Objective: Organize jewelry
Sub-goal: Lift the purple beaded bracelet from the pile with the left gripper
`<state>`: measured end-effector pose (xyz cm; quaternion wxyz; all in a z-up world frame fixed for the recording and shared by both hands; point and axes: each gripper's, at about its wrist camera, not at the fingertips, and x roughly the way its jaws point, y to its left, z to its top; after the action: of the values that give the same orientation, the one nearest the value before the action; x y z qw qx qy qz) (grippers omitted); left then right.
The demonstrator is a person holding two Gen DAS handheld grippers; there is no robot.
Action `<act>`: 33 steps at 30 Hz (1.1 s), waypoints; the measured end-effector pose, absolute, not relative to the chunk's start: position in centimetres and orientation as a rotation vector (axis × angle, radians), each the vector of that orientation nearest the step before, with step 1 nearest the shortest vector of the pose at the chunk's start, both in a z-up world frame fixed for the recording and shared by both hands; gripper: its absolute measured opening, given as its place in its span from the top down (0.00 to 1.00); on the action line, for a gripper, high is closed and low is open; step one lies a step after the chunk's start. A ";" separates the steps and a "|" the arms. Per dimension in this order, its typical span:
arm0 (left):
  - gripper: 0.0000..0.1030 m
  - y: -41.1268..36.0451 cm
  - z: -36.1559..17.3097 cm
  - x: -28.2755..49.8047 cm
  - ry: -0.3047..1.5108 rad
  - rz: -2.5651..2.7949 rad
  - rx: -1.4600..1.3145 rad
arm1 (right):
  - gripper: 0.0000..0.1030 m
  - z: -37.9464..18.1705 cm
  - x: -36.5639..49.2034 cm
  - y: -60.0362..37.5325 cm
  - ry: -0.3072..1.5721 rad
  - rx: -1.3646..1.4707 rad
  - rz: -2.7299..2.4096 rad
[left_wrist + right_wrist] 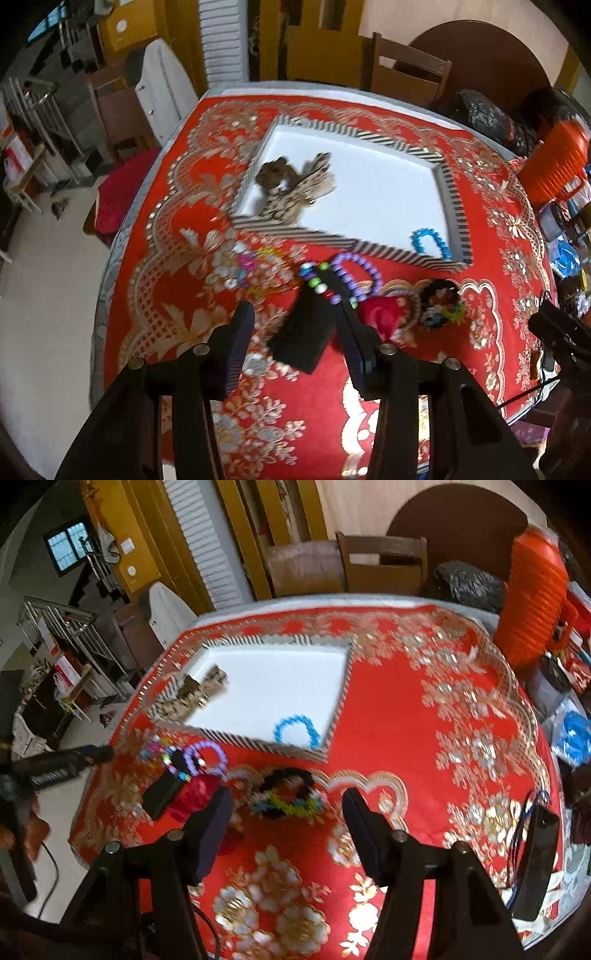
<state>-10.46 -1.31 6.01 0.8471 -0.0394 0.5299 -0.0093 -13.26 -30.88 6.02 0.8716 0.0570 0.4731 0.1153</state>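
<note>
A white tray with a striped rim (334, 242) (236, 736) lies on the red floral tablecloth. A blue bead bracelet (430, 242) (297, 731) and brown patterned jewelry (295, 184) (199, 696) lie in it. In front of the tray lie a purple bead bracelet (356, 271) (207, 757), a multicoloured bead string (321, 286), a black box (304, 332) (162, 794), a red pouch (382, 314) (195, 794) and a dark and coloured bracelet pile (443, 302) (286, 794). My left gripper (295, 325) is open above the black box. My right gripper (288, 812) is open just short of the bracelet pile.
An orange ribbed container (532, 598) (557, 162) and clutter stand at the table's right edge. A black device with cables (535, 853) lies at the right front. Chairs (380, 565) stand behind the table. The left gripper (59, 764) shows at the right wrist view's left.
</note>
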 end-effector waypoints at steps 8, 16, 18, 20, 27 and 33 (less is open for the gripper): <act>0.75 0.1 3.3 -10.8 1.222 -0.082 -0.180 | 0.37 3.1 -13.5 -31.8 1.029 0.194 0.266; 0.75 -0.8 1.2 -10.2 1.291 -0.160 -0.201 | 0.38 1.0 -12.7 -31.9 1.067 0.200 0.254; 0.75 -0.8 0.7 -9.9 1.305 -0.165 -0.210 | 0.40 1.0 -12.4 -31.8 1.070 0.217 0.260; 0.75 -0.9 0.4 -9.7 1.312 -0.168 -0.201 | 0.48 1.3 -11.9 -31.2 1.071 0.247 0.292; 0.75 -2.4 1.8 -6.8 1.280 -0.222 -0.184 | 0.51 2.7 -10.4 -27.6 1.021 0.142 0.321; 0.75 -5.1 0.0 -2.2 1.350 -0.170 -0.067 | 0.51 0.8 -10.2 -29.0 1.099 0.202 0.274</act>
<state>-2.18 -5.14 0.00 0.7768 -0.0309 0.6241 -0.0785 -10.24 -28.97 0.79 0.8390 0.0956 0.5197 0.1297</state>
